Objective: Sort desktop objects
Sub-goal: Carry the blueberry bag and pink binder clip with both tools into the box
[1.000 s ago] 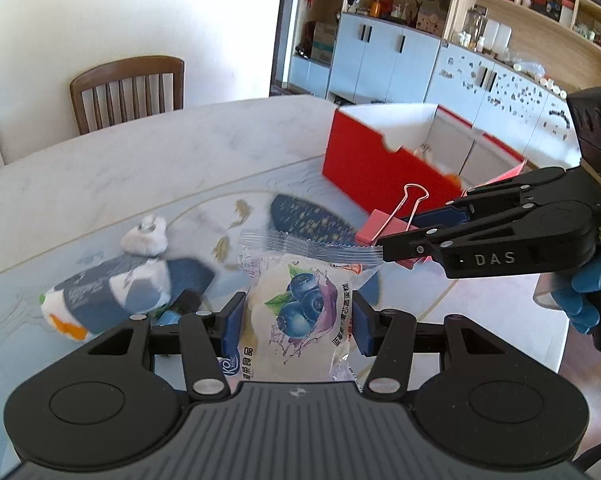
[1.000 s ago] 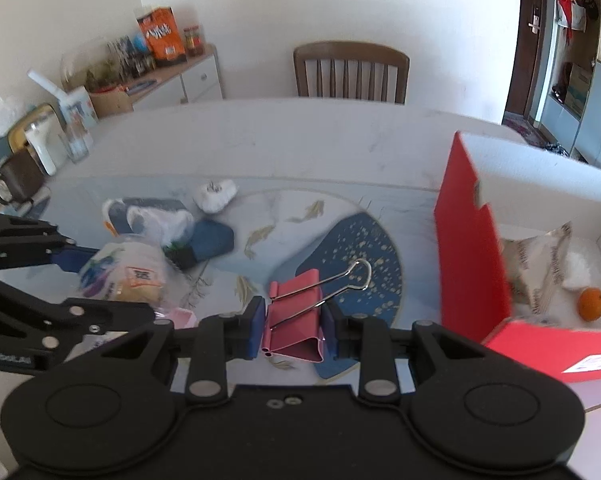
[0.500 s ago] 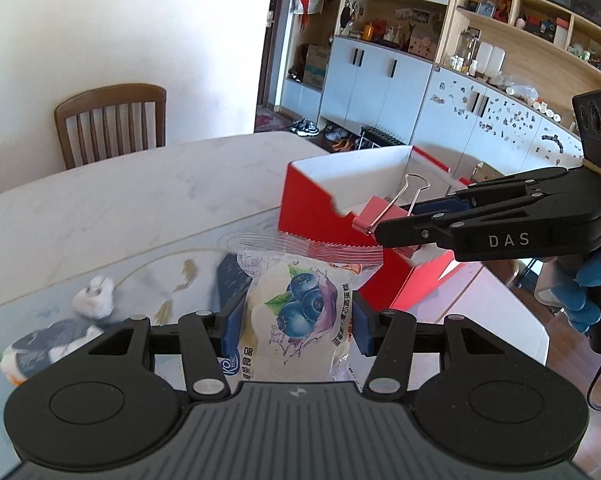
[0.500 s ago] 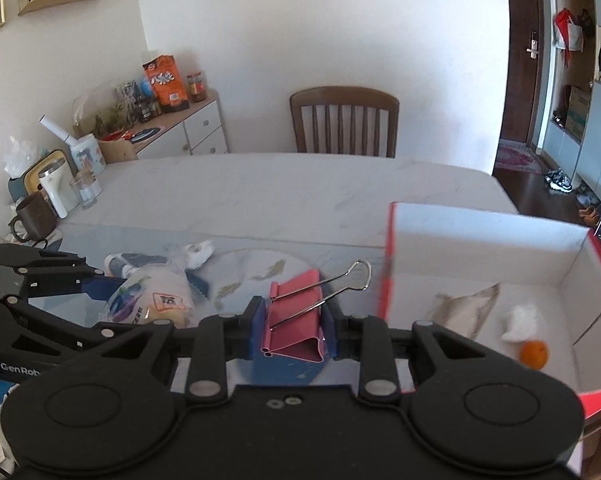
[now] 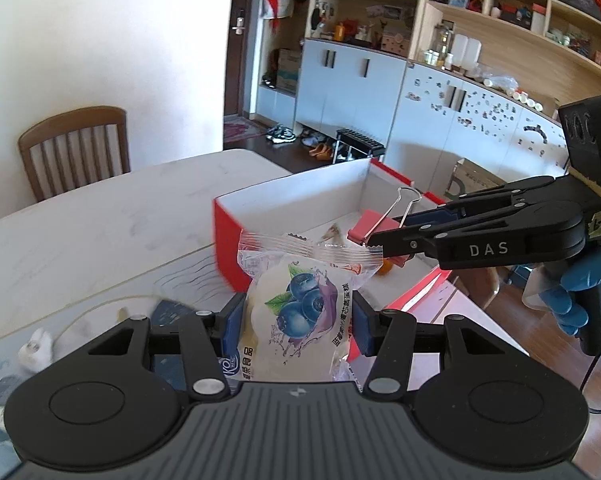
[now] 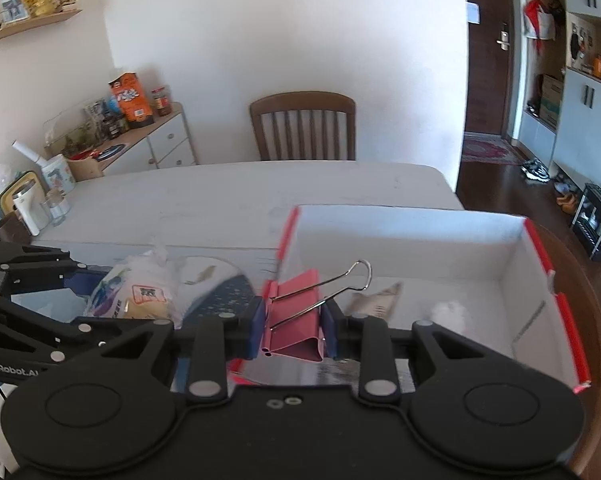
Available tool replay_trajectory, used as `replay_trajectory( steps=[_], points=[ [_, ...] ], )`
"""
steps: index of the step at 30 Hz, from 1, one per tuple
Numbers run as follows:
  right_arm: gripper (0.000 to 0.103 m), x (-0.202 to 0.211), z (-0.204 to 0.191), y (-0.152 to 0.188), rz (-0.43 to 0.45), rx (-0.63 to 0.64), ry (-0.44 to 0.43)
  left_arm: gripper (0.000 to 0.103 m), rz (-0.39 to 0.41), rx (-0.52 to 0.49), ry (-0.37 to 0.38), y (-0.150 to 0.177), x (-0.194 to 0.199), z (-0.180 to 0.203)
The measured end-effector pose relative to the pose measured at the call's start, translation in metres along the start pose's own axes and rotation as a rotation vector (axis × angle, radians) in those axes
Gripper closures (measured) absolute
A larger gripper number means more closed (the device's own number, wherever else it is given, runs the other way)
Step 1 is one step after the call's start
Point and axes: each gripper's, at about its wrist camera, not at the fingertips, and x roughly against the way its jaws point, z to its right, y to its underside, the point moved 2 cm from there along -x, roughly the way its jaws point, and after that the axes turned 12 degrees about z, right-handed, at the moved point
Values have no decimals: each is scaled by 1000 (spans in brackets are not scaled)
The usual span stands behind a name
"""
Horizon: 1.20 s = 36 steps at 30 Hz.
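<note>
Roughly midway: left wrist view shows left gripper (image 5: pixel 298 322) fingers clamped on the blueberry snack bag (image 5: pixel 300 316), raised above the desk (image 5: pixel 100 232) just short of the red box (image 5: pixel 300 200); a white wad (image 5: pixel 36 350) remains out. Right wrist view: right gripper (image 6: pixel 294 324) fingers pinch the pink binder clip (image 6: pixel 296 314) over the box's near wall; box holds a wrapper (image 6: pixel 376 300).

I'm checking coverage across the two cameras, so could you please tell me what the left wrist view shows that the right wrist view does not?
Only the left wrist view shows the blueberry print on the snack packet in the left gripper, a small orange item in the box, and the blue-gloved hand.

Only the right wrist view shows the white wad in the box and the sideboard.

Both show the red box, the pink binder clip in the right gripper, and the wooden chair.
</note>
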Motion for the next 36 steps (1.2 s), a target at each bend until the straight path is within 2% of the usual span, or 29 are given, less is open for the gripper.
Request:
replay_trajectory(
  steps=[13,21,36],
  points=[
    [74,5,70,2,2,-26,91,51,-29,-89,74,-24,-63,46],
    [74,-11,102,11,-38,-45,122,51,-90,-156,115,-26,-106,70],
    [74,-55,131,29,-118,-49,141,51,-230,-175,102,-15,-171,69]
  ],
)
